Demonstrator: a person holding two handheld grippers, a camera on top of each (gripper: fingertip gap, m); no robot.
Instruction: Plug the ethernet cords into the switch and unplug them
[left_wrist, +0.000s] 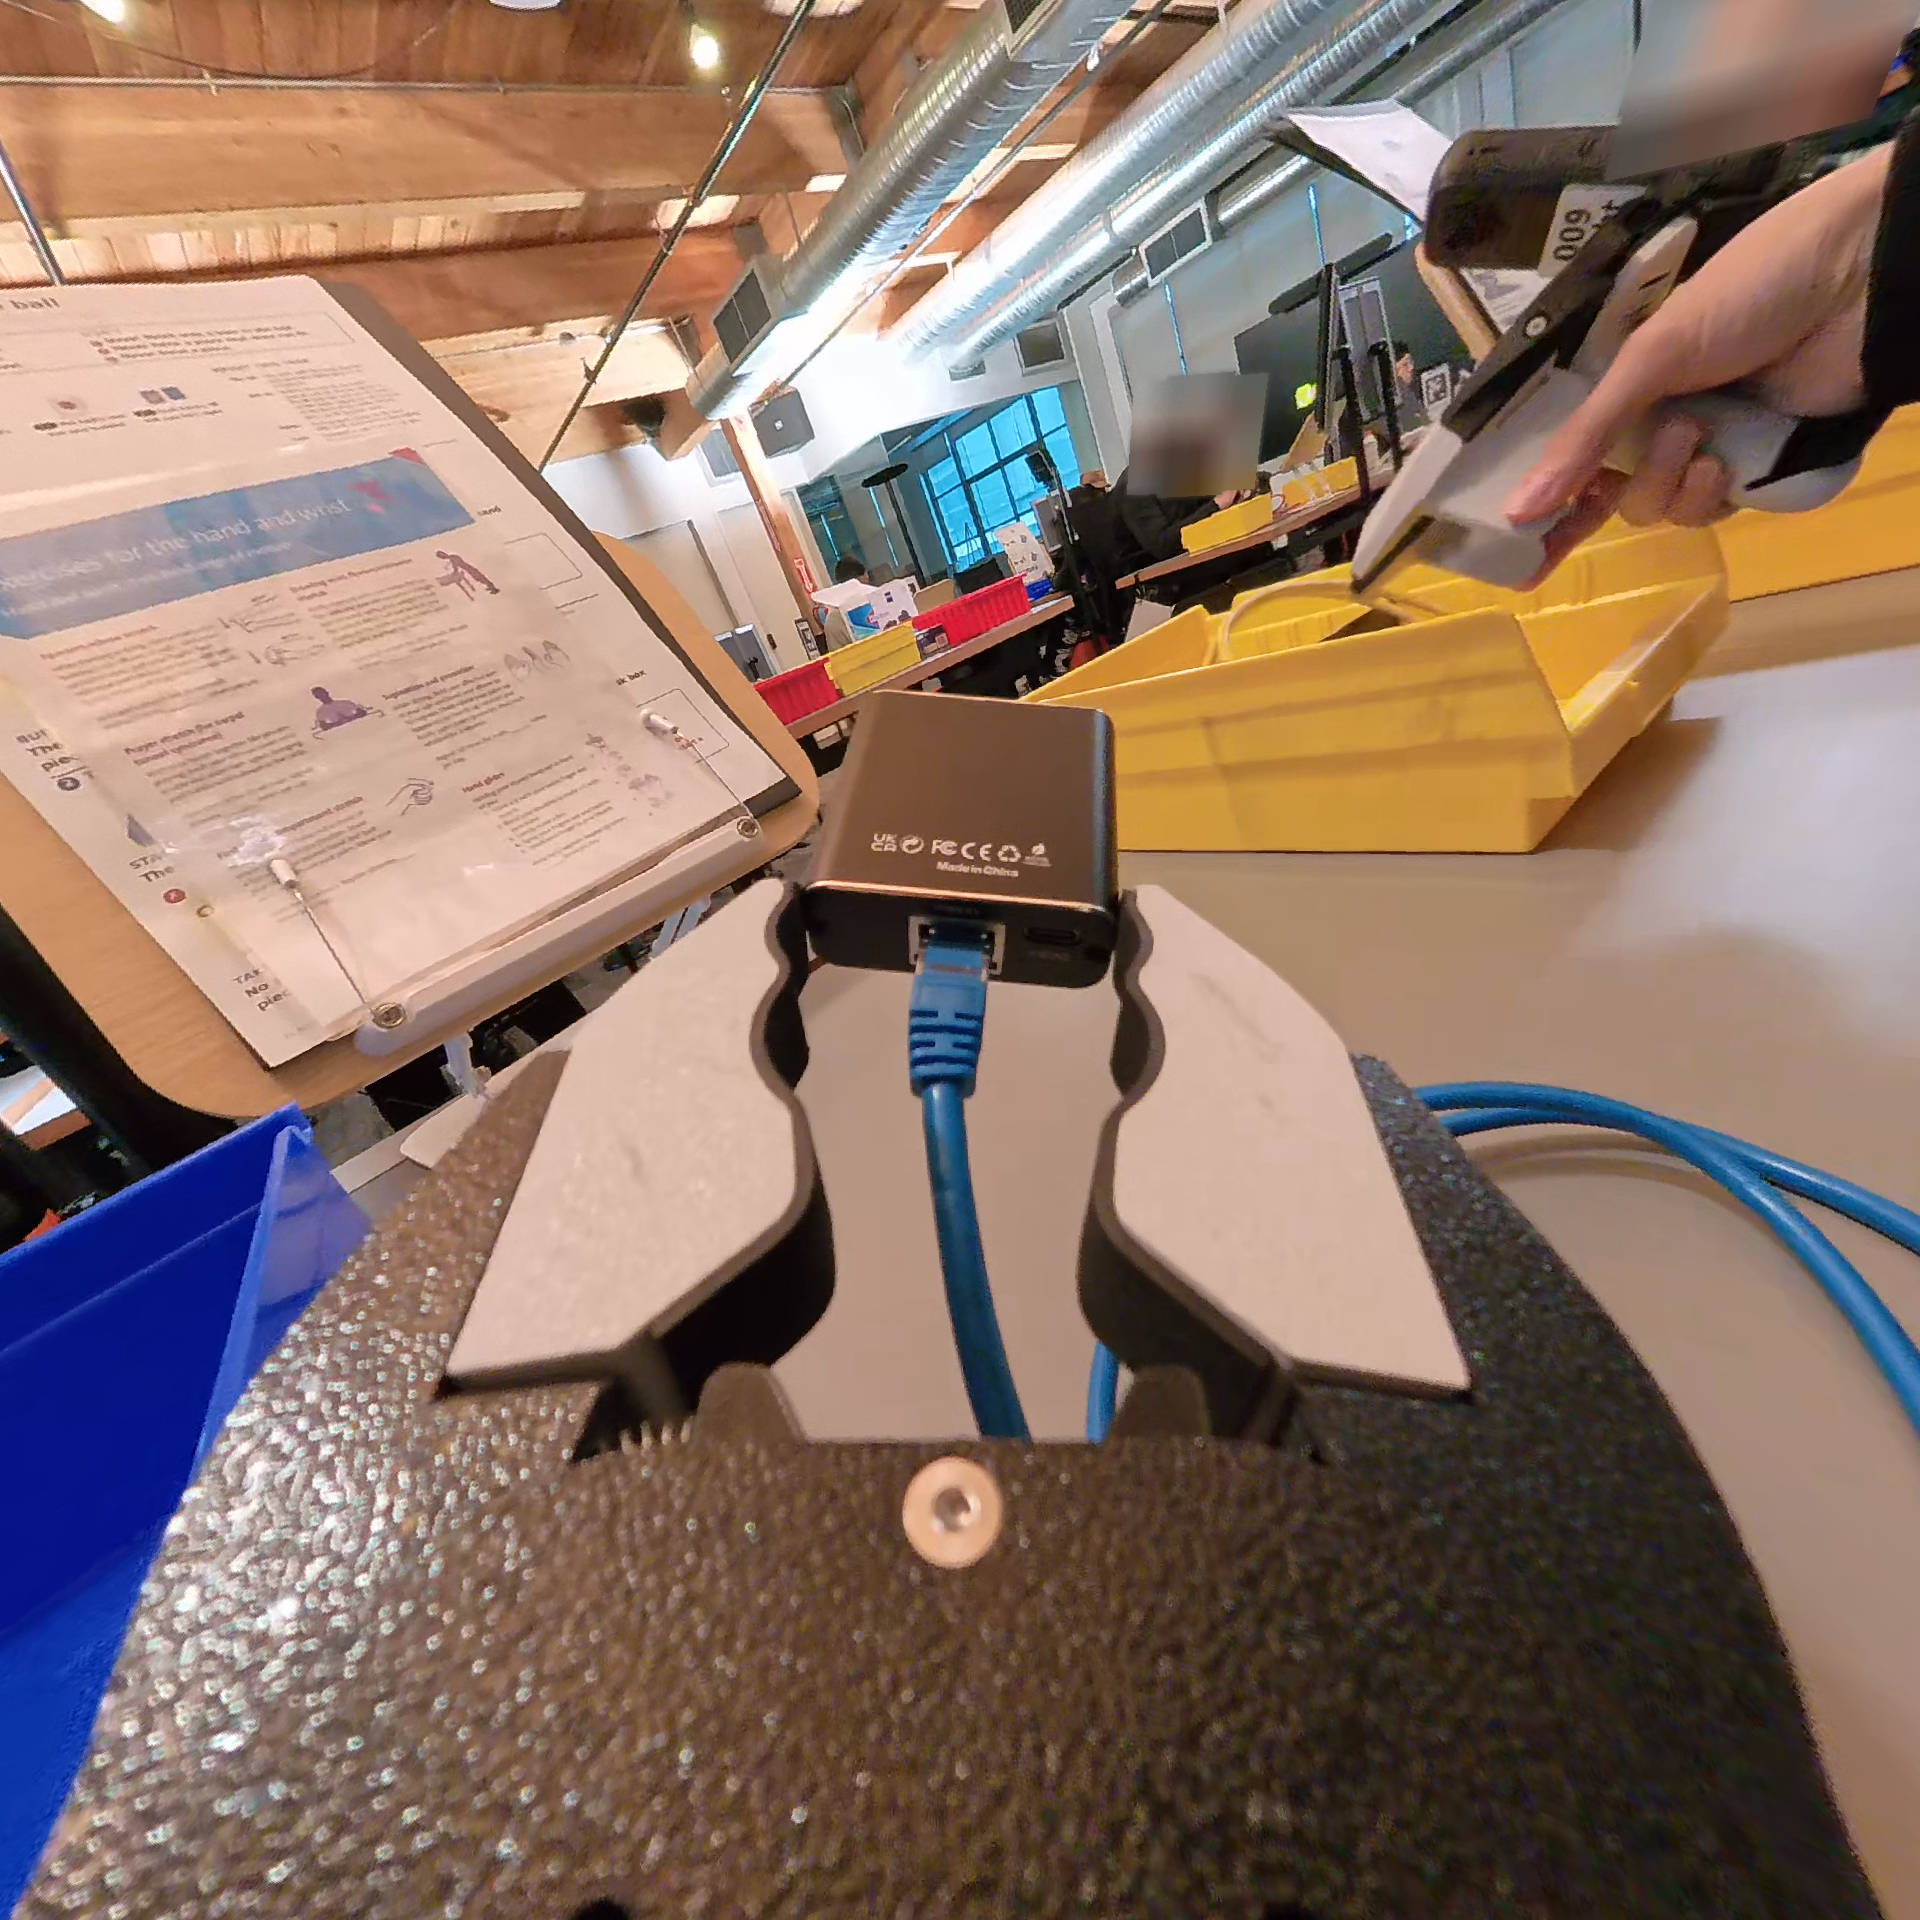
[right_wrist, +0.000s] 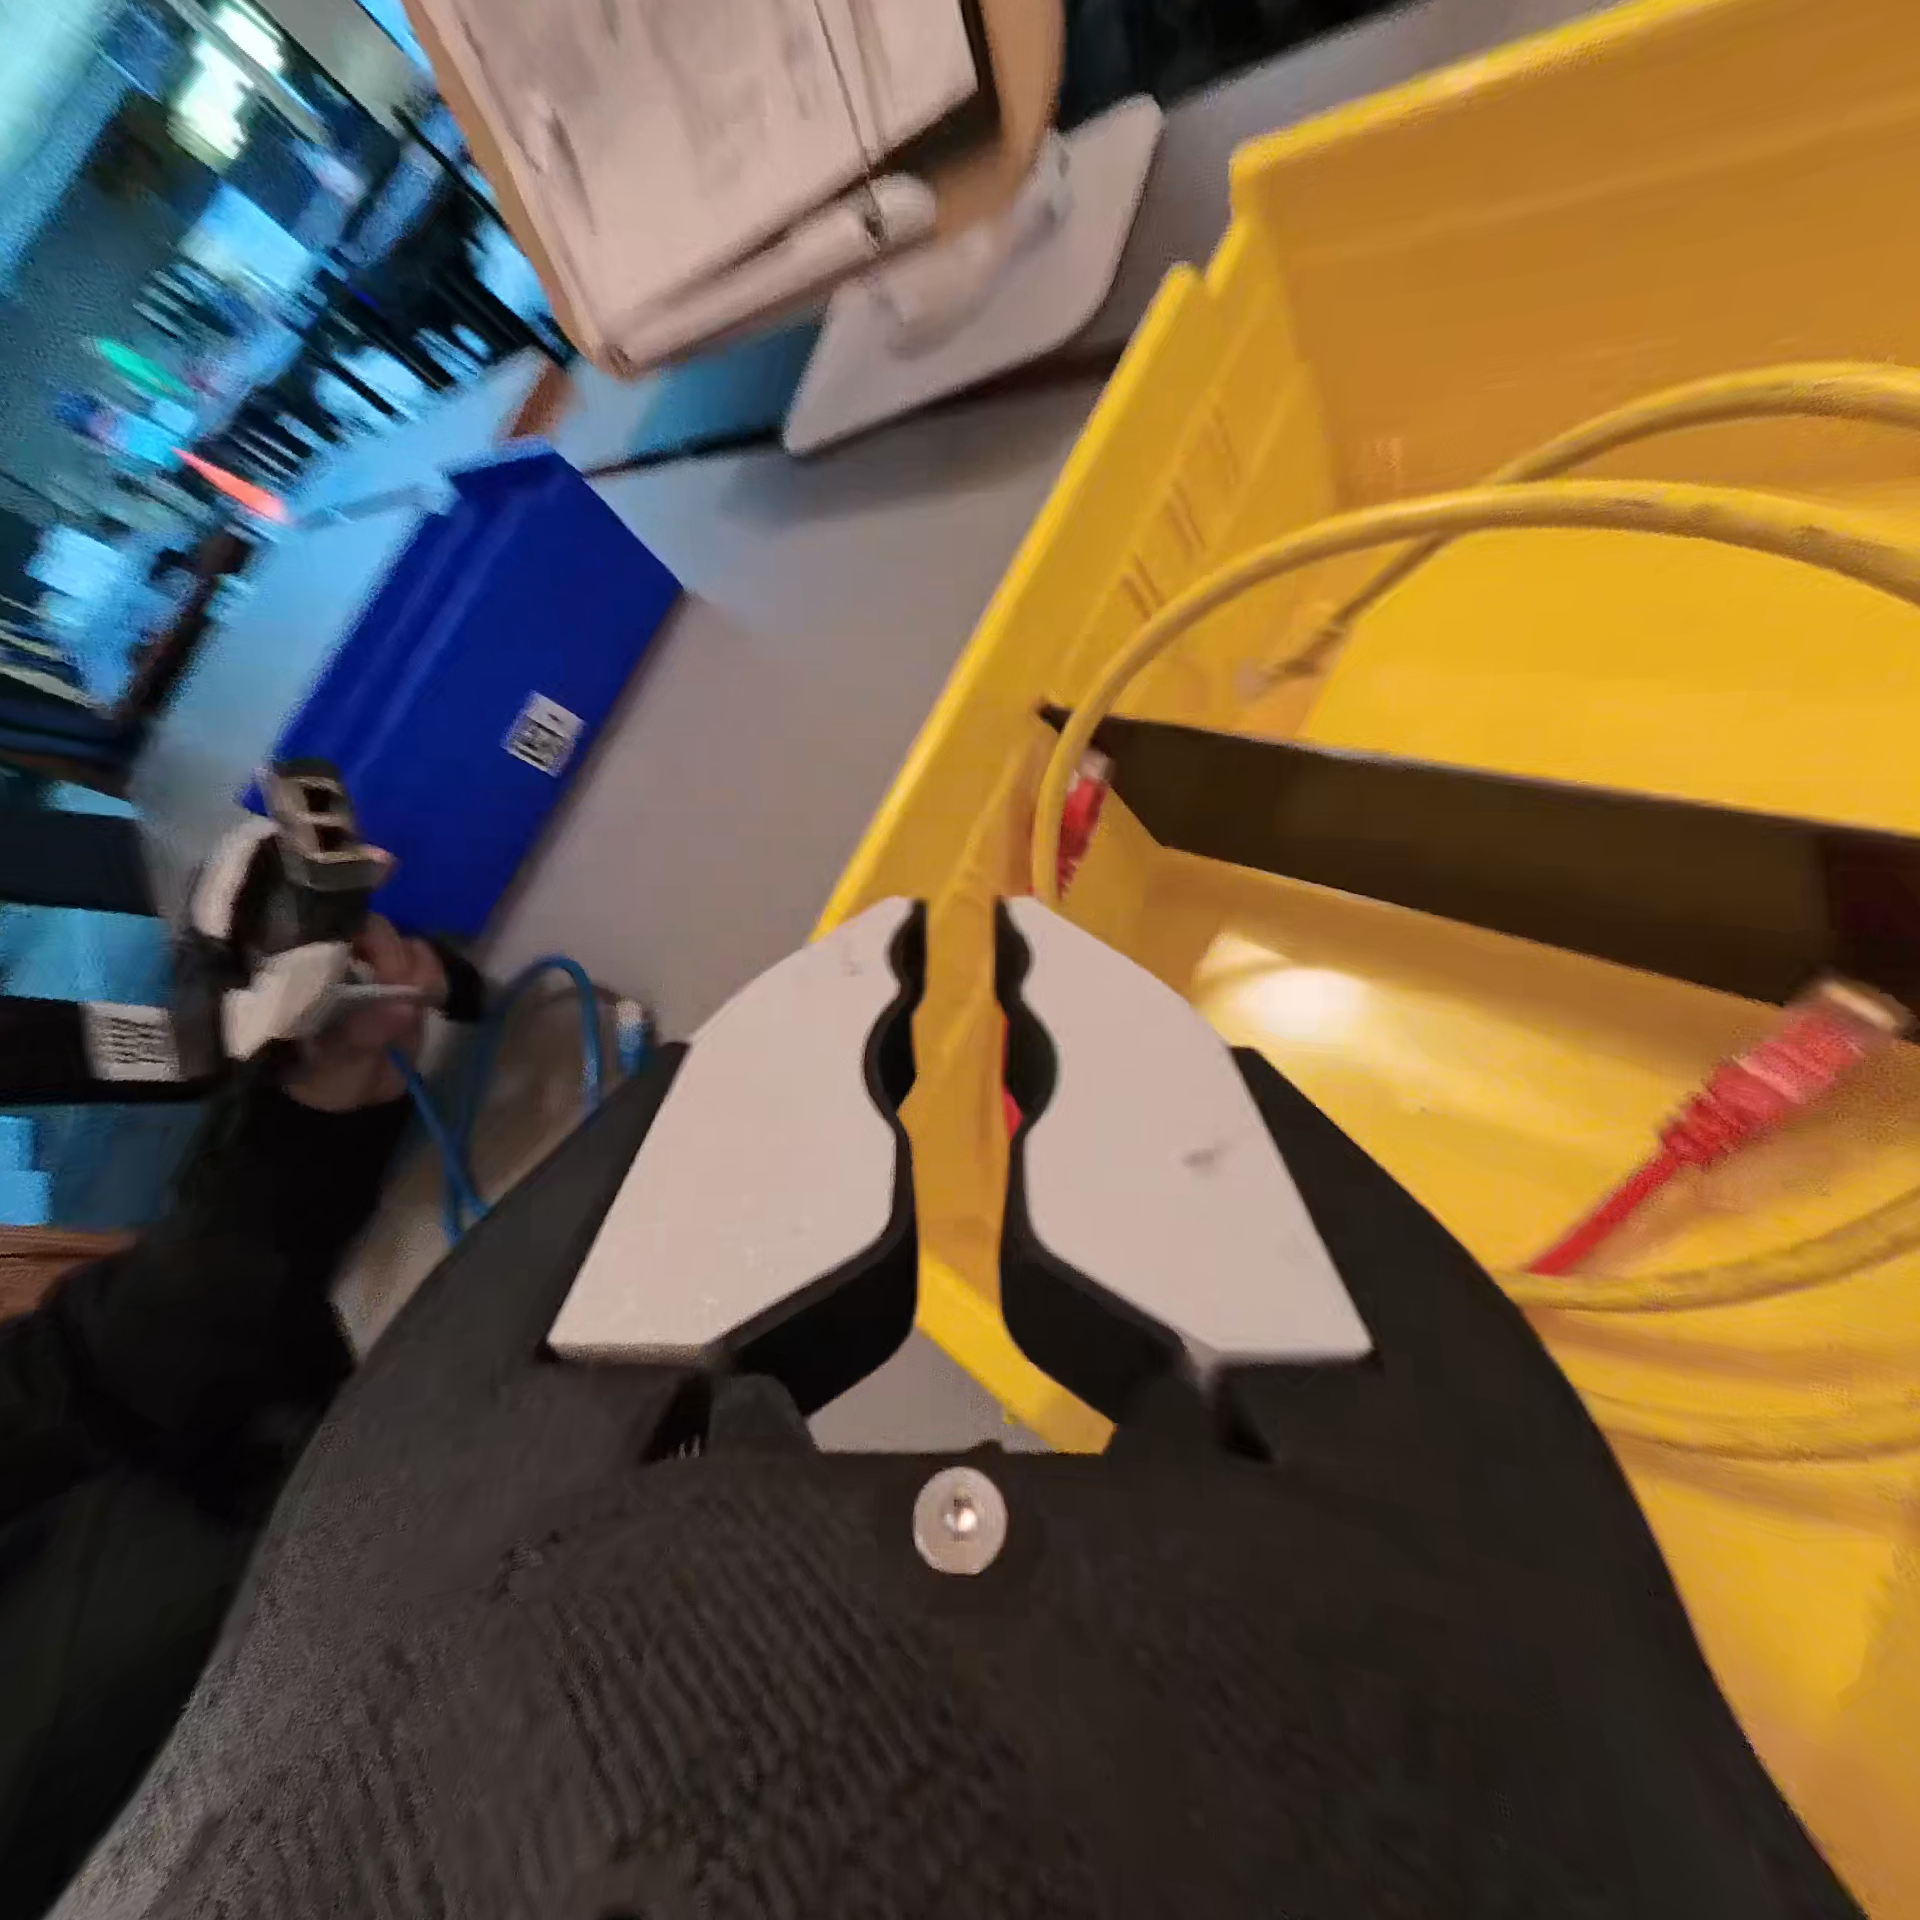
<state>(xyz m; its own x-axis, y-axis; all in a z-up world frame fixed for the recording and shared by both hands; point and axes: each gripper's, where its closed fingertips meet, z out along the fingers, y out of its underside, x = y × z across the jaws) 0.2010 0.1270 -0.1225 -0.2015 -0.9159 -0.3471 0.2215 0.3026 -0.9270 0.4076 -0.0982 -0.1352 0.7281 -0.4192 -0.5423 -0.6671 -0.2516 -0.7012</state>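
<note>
My left gripper (left_wrist: 961, 906) is shut on a small black switch (left_wrist: 977, 790), held by its sides at the fingertips above the grey table (left_wrist: 1610, 966). A blue ethernet cord (left_wrist: 1662, 1153) is plugged into the switch port by its blue plug (left_wrist: 948, 997), and its cable runs back between the fingers. My right gripper (right_wrist: 961, 914) is nearly shut and empty, over the rim of a yellow bin (right_wrist: 1558, 208). It also shows in the left wrist view (left_wrist: 1371, 574). A yellow cord (right_wrist: 1455, 520) and a red cord (right_wrist: 1766, 1081) lie in the bin.
A tilted stand with a laminated sheet (left_wrist: 312, 623) is at the left. A blue bin (left_wrist: 125, 1403) sits beside it and also shows in the right wrist view (right_wrist: 468, 675). A black divider (right_wrist: 1455, 831) crosses the yellow bin. More bins and people are far behind.
</note>
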